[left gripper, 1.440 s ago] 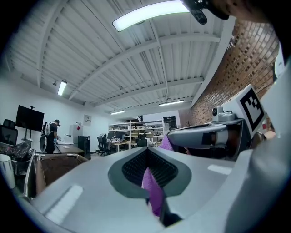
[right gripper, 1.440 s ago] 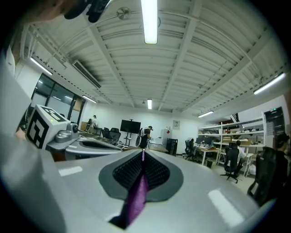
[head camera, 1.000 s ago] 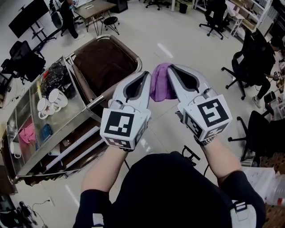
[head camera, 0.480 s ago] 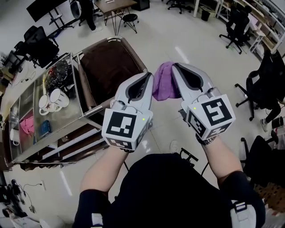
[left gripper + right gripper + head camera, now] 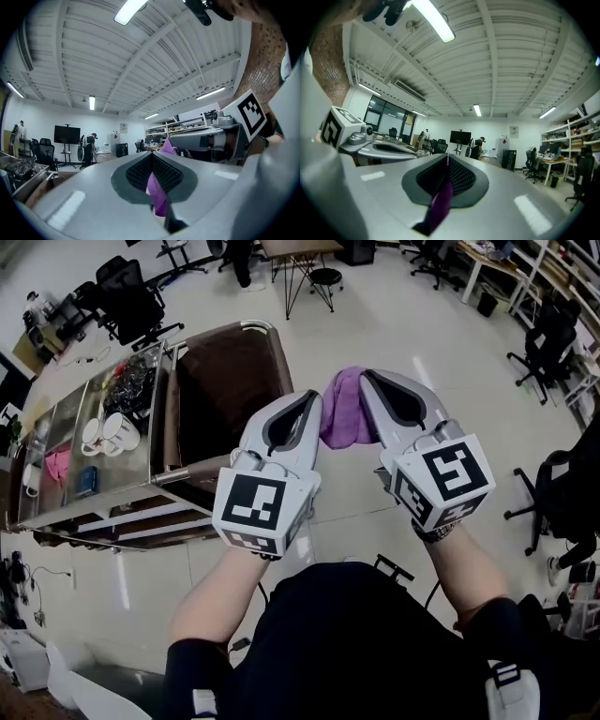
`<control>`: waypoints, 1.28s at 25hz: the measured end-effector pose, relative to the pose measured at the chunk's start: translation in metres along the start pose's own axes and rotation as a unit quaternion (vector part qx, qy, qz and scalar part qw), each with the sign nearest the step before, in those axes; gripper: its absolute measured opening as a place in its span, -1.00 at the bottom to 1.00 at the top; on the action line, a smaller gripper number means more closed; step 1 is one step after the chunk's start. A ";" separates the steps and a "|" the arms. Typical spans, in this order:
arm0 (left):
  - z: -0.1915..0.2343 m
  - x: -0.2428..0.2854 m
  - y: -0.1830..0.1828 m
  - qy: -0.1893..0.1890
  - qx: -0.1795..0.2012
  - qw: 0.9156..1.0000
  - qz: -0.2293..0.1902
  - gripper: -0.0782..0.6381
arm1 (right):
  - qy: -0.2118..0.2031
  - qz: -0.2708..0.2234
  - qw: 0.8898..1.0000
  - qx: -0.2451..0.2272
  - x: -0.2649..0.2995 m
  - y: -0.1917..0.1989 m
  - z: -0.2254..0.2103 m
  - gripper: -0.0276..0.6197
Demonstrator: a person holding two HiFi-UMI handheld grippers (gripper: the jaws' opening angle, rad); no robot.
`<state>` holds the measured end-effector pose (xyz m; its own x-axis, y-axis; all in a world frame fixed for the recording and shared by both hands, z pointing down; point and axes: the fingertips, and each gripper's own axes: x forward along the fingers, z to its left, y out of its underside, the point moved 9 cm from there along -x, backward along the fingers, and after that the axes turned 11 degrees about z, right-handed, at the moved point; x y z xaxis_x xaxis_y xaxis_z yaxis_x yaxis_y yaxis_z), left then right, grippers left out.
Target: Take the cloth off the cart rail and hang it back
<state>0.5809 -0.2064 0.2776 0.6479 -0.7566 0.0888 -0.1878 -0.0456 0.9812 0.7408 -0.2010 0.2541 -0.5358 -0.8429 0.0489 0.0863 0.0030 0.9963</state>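
Floor: pale glossy tiled floor (image 5: 375, 315) with office chairs and desks round its edges.
Cart: stainless steel service cart (image 5: 112, 495) at the left of the head view, with a dark brown fabric bag (image 5: 225, 381) hung inside its chrome tube rail (image 5: 246, 326).
Left hand-held gripper: grey two-jaw left hand-held gripper (image 5: 309, 404), raised in front of the person, jaws closed on one edge of the cloth.
Right hand-held gripper: matching grey right hand-held gripper (image 5: 370, 382), just beside the left one, jaws pinched on the cloth's other edge.
Cloth: small purple fabric cloth (image 5: 342, 413), bunched between the two gripper tips, held in the air off the rail, beside the cart's bag end.
Cups: white ceramic cups (image 5: 108, 434) lying together on the cart top.
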 end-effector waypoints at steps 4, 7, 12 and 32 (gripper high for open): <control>-0.027 0.027 -0.002 -0.017 0.005 1.000 0.001 -0.76 | -0.029 -0.005 1.000 -0.001 -0.006 0.000 -0.037 -0.88; -0.041 0.046 0.000 -0.022 0.004 1.000 0.008 -0.67 | -0.042 -0.009 0.999 0.000 -0.007 0.001 -0.059 -0.88; -0.058 0.068 0.010 -0.014 0.002 0.999 0.039 -0.51 | -0.057 -0.013 0.998 0.004 -0.007 0.004 -0.080 -0.88; 0.023 0.107 -0.009 -0.039 0.006 0.997 0.073 -0.76 | -0.048 -0.011 0.999 0.009 0.061 -0.006 -0.106 -0.88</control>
<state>0.6355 -0.3018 0.2740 0.5534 -0.8043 0.2163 -0.2851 0.0611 0.9566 0.7965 -0.3099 0.2435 -0.6152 -0.7878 0.0318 0.0587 -0.0055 0.9983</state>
